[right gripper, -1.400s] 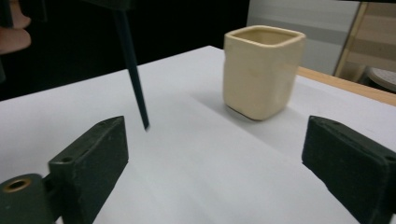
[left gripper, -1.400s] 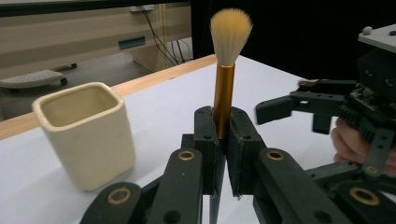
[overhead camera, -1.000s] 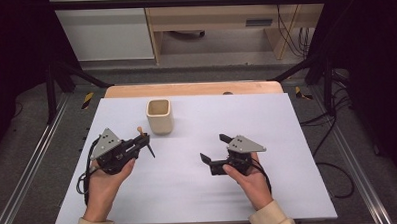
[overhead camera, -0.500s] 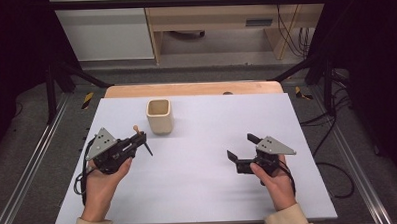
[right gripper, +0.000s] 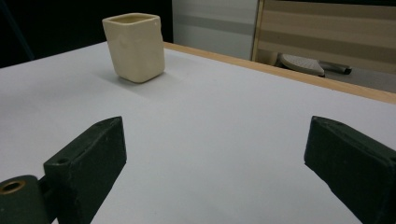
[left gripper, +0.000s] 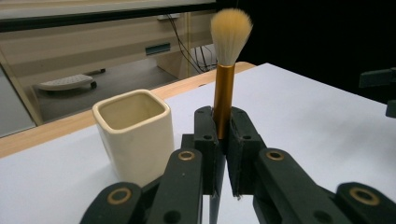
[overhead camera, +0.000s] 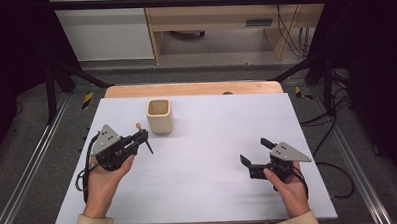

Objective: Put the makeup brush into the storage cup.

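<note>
My left gripper is shut on a makeup brush just left of a cream square cup. In the left gripper view the pads clamp the brush on its gold ferrule. Its pale bristles stand upright, the dark handle points down, and the cup sits close behind on the left. My right gripper hovers low at the right of the white table, open, with nothing between its fingers. The right gripper view looks between those spread pads to the cup far off.
A wooden strip edges the far side of the table. Metal frame rails run along both sides, with cables on the floor at the right. A wheeled base lies under the bench beyond the table.
The right gripper has slid to the right and a little toward the person, still open. The left gripper with the brush has stayed put.
</note>
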`<state>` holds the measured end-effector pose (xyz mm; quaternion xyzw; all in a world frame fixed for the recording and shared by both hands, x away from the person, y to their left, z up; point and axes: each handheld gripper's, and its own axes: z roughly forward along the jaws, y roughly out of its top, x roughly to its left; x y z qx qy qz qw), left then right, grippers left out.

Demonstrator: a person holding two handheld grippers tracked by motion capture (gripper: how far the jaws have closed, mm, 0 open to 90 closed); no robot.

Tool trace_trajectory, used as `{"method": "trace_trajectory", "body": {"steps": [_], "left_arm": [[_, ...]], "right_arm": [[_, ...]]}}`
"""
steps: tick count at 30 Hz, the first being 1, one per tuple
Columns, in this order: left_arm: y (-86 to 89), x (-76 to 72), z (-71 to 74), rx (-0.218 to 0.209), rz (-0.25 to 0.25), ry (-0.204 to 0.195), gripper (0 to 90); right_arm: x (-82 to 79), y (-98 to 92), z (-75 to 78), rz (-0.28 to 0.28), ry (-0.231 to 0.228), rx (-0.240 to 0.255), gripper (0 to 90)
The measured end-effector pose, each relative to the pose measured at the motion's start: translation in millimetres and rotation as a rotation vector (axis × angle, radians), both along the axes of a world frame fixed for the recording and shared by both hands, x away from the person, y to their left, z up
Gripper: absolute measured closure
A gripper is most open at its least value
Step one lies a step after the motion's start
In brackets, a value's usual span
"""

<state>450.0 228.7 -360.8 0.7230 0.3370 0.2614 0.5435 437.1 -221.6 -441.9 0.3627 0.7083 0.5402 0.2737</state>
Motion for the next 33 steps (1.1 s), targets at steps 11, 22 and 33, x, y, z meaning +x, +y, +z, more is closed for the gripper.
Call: {"method": "trace_trajectory", "body": {"steps": [11,22,33], "left_arm": [[-14.8,25.7,38.0,0.09,0.084,-0.011,83.2],[-20.2,44.2,46.5,0.094,0.108,-0.013,83.2],[-20.7,55.5,51.9,0.143,0.104,-0.032,83.1]], "right_arm": [[-1.1,1.1,1.3,-0.002,-0.009,-0.004,5.8],[-0.5,0.1,1.1,-0.005,-0.013,-0.004,5.8],[-0.9,0.0,1.9,-0.004,-0.02,-0.003,6.0]]}}
